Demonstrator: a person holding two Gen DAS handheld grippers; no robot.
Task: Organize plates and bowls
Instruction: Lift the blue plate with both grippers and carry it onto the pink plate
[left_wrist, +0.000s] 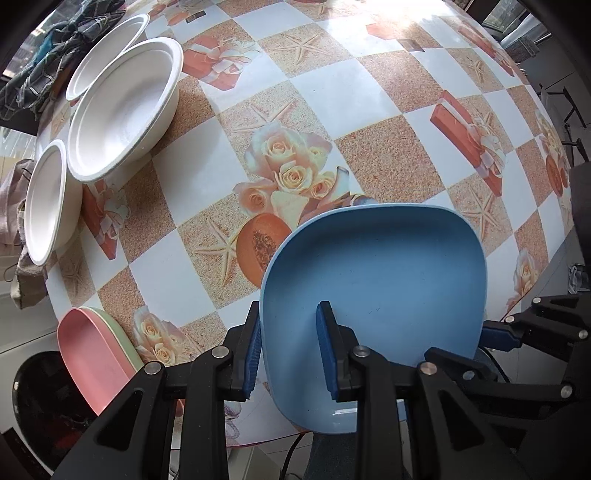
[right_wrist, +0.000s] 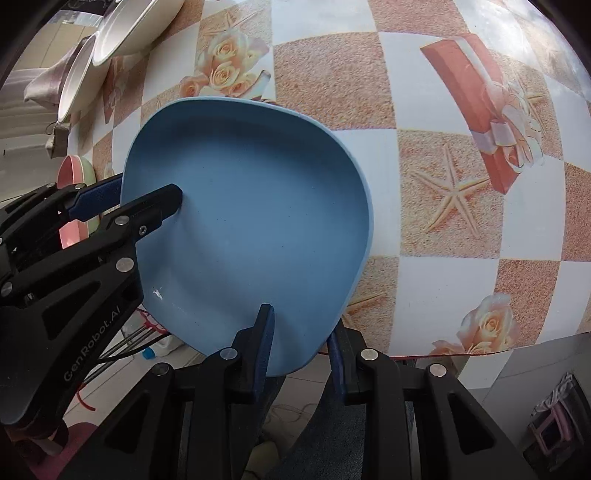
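A table (left_wrist: 369, 92) under a checkered cloth printed with roses and starfish carries white bowls (left_wrist: 122, 110) at its far left and a pink plate nested on a green one (left_wrist: 92, 350) at its near-left edge. My left hand-held gripper (left_wrist: 291, 347) is clamped on the rim of a blue plate (left_wrist: 376, 273), held over the table's near edge. My right hand-held gripper (right_wrist: 301, 347) straddles the opposite rim, though I cannot tell whether its pads press; I judge this a mid-carry, and next the blue plate must go onto the pink stack.

"GenRobot.AI" on left gripper (right_wrist: 122, 201)
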